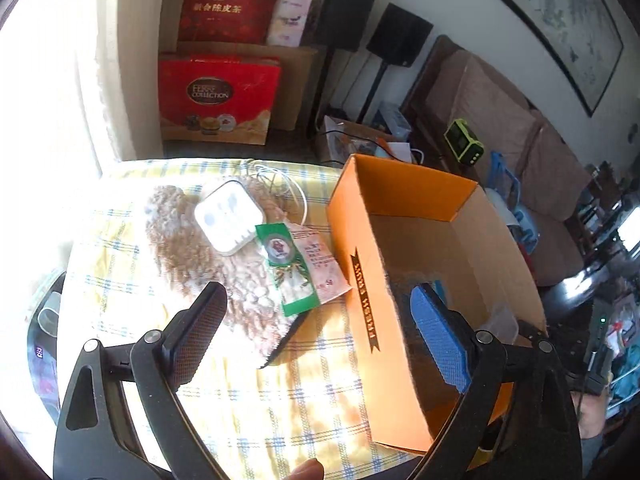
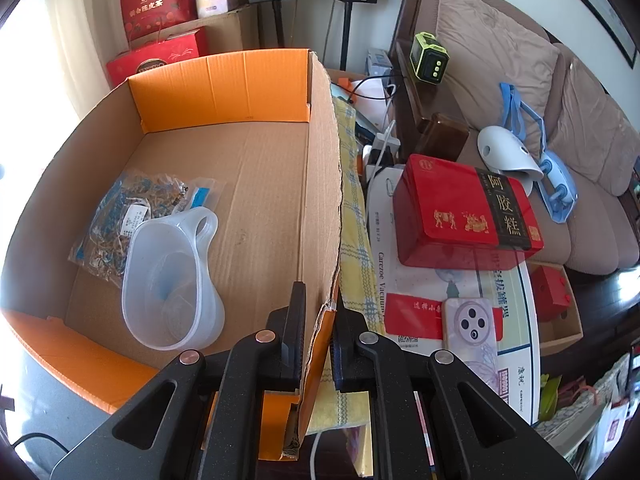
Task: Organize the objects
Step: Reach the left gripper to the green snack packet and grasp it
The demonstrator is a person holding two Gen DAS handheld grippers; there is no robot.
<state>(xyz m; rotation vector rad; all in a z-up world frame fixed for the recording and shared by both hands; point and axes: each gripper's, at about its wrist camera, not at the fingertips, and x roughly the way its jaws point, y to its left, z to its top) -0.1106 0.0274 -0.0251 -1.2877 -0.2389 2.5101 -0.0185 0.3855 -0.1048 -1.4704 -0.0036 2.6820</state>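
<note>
An orange cardboard box (image 1: 362, 264) stands on a yellow checked cloth (image 1: 240, 400). My left gripper (image 1: 320, 320) is open and empty, above the box's left wall and a fluffy brown item (image 1: 192, 256). On that item lie a white earphone case (image 1: 228, 216) and a green packet (image 1: 292, 268). My right gripper (image 2: 316, 320) is shut on the box's right wall (image 2: 320, 200). Inside the box lie a clear plastic scoop (image 2: 172, 284) and a bag of small items (image 2: 124, 216).
A red tin (image 2: 464, 212), a phone (image 2: 472, 328) and papers lie right of the box. A sofa (image 2: 520, 80) stands beyond them. Red gift boxes (image 1: 218, 96) and speakers (image 1: 400, 36) stand at the back.
</note>
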